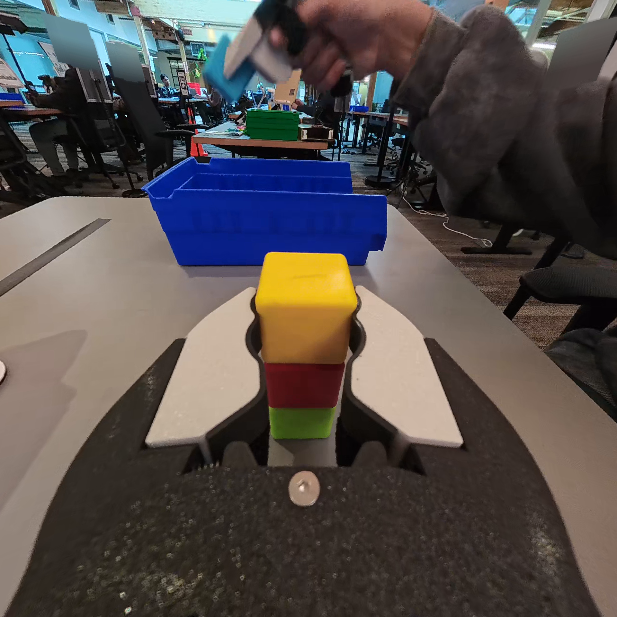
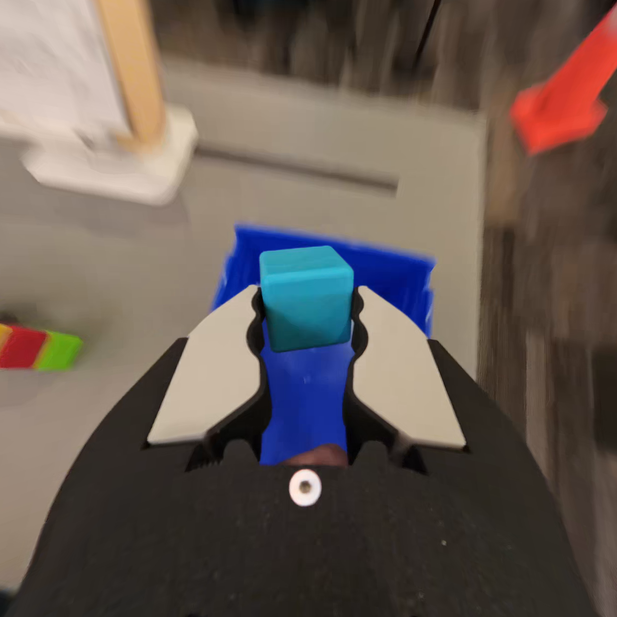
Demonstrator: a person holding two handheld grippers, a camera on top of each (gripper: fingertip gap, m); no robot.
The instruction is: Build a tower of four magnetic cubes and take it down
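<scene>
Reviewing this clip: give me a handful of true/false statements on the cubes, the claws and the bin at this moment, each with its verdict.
1. The left claw is shut on the yellow cube. True.
2. The yellow cube sits directly on the green cube. False: the red cube lies between them.
3. The right claw is empty. False: it grips the teal cube.
4. The stack on the table shows three cubes. True.
5. The blue bin stands behind the stack in the left wrist view. True.
6. The teal cube rests inside the blue bin. False: it is held in the air.
</scene>
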